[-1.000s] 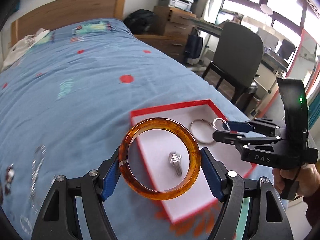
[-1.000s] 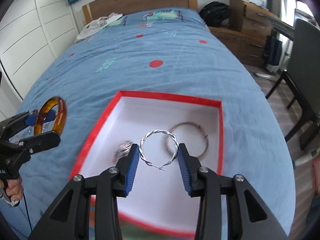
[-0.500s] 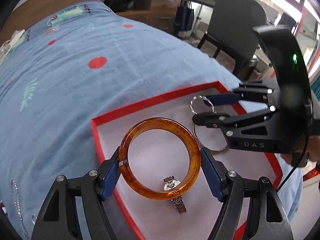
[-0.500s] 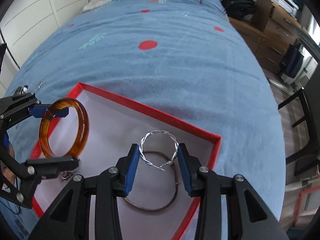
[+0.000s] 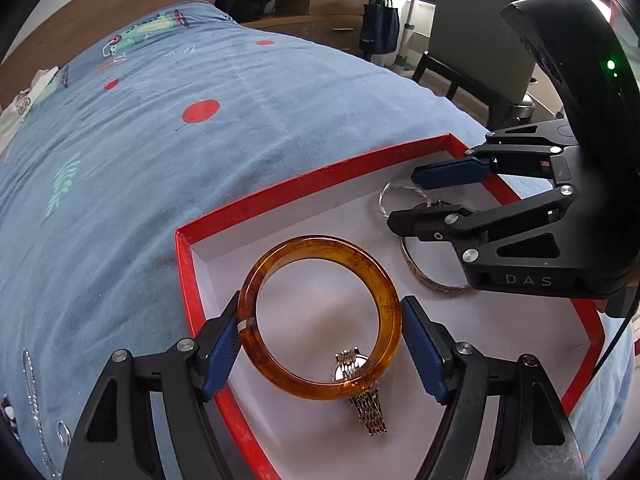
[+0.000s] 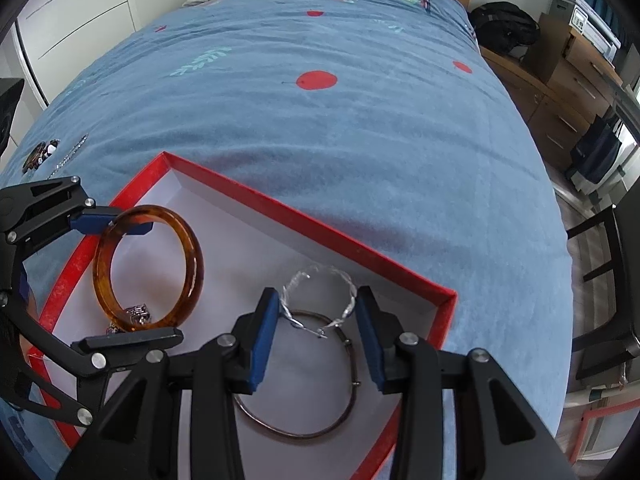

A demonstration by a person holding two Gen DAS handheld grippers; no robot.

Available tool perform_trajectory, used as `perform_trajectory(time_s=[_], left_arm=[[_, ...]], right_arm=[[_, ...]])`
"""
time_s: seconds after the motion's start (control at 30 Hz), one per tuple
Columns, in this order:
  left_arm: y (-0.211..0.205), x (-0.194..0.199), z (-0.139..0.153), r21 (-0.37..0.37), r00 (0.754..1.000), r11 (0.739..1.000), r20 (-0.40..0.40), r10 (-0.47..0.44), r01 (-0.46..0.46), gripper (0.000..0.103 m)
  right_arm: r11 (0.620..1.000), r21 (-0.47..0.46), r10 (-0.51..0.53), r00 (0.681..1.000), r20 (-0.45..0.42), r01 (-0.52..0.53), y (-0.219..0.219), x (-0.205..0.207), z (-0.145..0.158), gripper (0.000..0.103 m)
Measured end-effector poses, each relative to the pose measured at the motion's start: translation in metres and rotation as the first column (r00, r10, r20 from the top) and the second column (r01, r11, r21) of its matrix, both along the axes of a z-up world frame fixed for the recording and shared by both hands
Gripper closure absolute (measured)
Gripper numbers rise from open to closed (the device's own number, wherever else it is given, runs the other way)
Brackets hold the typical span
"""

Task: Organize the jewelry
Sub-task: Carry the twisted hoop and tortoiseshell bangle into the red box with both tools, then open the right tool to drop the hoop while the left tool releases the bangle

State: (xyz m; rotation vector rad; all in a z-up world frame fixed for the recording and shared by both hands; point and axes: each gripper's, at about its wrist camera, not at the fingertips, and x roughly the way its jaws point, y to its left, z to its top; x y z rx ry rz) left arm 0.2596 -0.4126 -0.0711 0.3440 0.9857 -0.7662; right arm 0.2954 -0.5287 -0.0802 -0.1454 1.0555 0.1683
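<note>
Amber bangle (image 5: pixel 320 320) is sitting pinched in left claw (image 5: pixel 322 354) over red tray (image 5: pixel 304 184); right claw (image 6: pixel 318 338) is gripping twisted silver hoop (image 6: pixel 320 292) w/ thin bangle (image 6: pixel 296 432) below. Watch (image 5: pixel 360 392) already in. Chain (image 5: pixel 32 392) at 9 o'clock on bed (image 6: pixel 320 120) is waiting.

A blue bedspread (image 6: pixel 360 128) with red dots covers the bed, and a wooden headboard (image 5: pixel 120 4) stands at its far end. A black backpack (image 6: pixel 504 32) lies on the floor beside the bed, near wooden drawers (image 6: pixel 568 80). A dark chair (image 5: pixel 476 36) stands by the desk. White wardrobe doors (image 6: pixel 72 12) are on the left.
</note>
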Motion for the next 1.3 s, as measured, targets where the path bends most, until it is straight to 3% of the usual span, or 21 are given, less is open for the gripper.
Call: perform_trajectory(time_s=[0.7, 1.0, 1.3], left_arm=[[0.033, -0.015, -0.002, -0.091, 0.99, 0.986, 0.011, 0.14, -0.139, 0.03], [0.042, -0.017, -0.002, -0.066, 0.986, 0.984, 0.019, 0.166, -0.165, 0.029], [0.032, -0.015, -0.007, 0.025, 0.989, 0.989, 0.04, 0.145, -0.146, 0.028]], right_arm=[[0.995, 0.048, 0.087, 0.994, 0.066, -0.09, 0.018, 0.009, -0.003, 0.061], [0.99, 0.006, 0.139, 0.988, 0.059, -0.14, 0.041, 0.015, -0.006, 0.06], [0.989, -0.036, 0.142, 0.99, 0.023, -0.141, 0.045, 0.015, -0.006, 0.057]])
